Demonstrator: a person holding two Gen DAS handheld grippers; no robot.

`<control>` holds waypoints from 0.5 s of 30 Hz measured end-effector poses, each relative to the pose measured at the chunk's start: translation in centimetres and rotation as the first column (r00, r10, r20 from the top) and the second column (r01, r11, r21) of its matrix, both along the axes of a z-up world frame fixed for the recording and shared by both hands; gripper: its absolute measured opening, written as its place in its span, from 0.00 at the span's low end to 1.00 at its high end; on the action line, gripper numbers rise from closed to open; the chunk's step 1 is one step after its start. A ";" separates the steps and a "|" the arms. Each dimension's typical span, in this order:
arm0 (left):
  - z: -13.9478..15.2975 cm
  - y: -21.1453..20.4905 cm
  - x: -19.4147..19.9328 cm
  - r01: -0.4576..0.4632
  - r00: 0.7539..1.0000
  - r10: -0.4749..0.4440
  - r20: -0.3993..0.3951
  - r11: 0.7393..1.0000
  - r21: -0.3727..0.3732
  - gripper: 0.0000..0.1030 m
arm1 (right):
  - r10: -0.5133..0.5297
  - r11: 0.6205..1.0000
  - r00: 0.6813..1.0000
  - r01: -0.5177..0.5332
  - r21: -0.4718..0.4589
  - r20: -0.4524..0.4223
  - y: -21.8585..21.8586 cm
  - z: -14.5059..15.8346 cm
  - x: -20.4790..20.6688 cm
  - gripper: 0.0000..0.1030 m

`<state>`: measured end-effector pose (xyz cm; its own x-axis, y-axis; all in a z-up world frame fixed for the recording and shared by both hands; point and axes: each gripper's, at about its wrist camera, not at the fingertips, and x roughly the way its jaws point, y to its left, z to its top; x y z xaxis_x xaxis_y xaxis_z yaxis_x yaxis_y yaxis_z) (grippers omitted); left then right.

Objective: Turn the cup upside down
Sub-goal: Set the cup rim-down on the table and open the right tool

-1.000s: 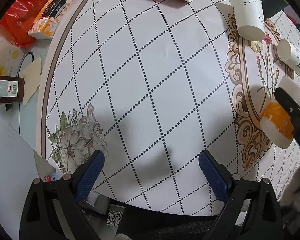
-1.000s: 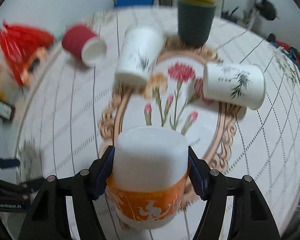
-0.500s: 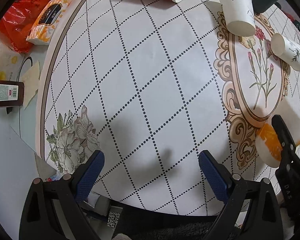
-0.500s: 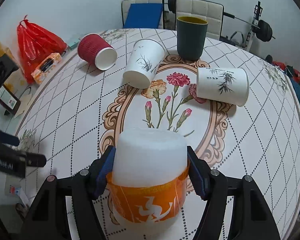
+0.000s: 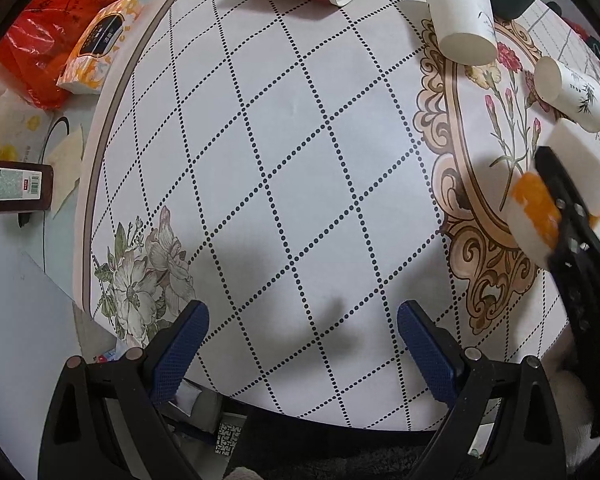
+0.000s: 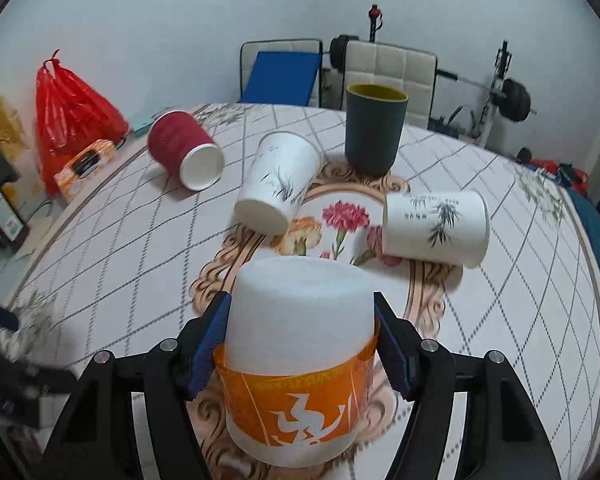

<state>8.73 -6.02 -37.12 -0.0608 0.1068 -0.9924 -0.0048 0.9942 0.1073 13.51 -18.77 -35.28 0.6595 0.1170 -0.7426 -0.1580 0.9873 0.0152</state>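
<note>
1. Two views were examined. The right gripper [image 6: 302,340] was clamped on the white cup with the orange band [image 6: 296,360], blue pads against both sides; the closed end pointed up and away, and the mouth was hidden below the band, so contact with the table [image 6: 120,248] could not be judged. In the left wrist view the same cup [image 5: 540,208] sat at 3 o'clock, partly covered by the right gripper [image 5: 568,216] and cut by the frame edge.
2. The left gripper [image 5: 300,340] hung over the tablecloth near its 6 o'clock edge, fingers spread wide, nothing between them.
3. Four other cups lay beyond the held one: a red ribbed cup [image 6: 184,148] on its side at 10 o'clock, a white cup with bamboo print [image 6: 280,188] on its side at 12 o'clock, a second printed white cup [image 6: 436,226] on its side at 2 o'clock, and a dark green cup [image 6: 374,128] upright at 1 o'clock.
4. Off the table at 9 o'clock stood a red plastic bag [image 6: 72,116] and an orange tissue pack [image 6: 86,164].
5. Against the frame half a second before, the right wrist view had tilted up, showing more wall; the held cup appeared further up and in from the edge in the left wrist view. The left gripper's spread was unchanged.
</note>
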 end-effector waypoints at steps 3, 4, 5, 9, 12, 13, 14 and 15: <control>0.0 0.1 -0.2 0.007 1.000 -0.007 0.002 1.000 0.003 0.94 | 0.011 1.000 1.000 -0.011 -0.022 0.020 0.6 -0.4 -0.3 0.69; -0.1 0.2 -0.3 0.006 1.000 -0.006 0.003 1.000 0.002 0.94 | 0.021 0.999 1.000 -0.020 -0.031 0.020 0.8 -0.5 -0.6 0.69; -0.1 0.3 -0.3 0.005 1.000 -0.005 0.002 1.000 0.001 0.94 | 0.028 0.999 0.999 -0.027 -0.040 0.024 0.9 -0.5 -1.0 0.69; -0.3 0.7 -0.2 0.000 1.000 0.000 0.005 1.000 -0.004 0.94 | 0.032 0.999 0.999 -0.032 -0.030 -0.012 0.5 -0.9 -1.8 0.71; -0.1 0.7 -0.2 0.003 1.000 -0.003 0.015 1.000 -0.008 0.94 | 0.018 0.999 0.998 -0.019 -0.027 -0.060 0.1 -1.3 -2.1 0.74; 0.0 0.6 -0.2 0.007 1.000 -0.007 0.020 1.000 -0.009 0.94 | 0.013 1.000 0.998 -0.014 -0.017 -0.066 0.0 -1.2 -2.2 0.75; 0.2 0.6 -0.2 0.009 1.000 -0.009 0.025 1.000 -0.010 0.94 | 0.005 1.000 0.997 -0.005 -0.009 -0.076 -0.1 -1.0 -2.3 0.81; 0.3 0.6 -0.3 0.012 0.999 -0.012 0.030 1.000 -0.015 0.94 | -0.001 1.000 0.996 0.000 -0.008 -0.085 -0.2 -0.8 -2.4 0.85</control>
<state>8.46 -5.43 -36.78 -0.0301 0.0928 -0.9952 0.0040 0.9957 0.0927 11.15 -19.00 -36.13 0.5941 0.1105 -0.7968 -0.1562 0.9875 0.0205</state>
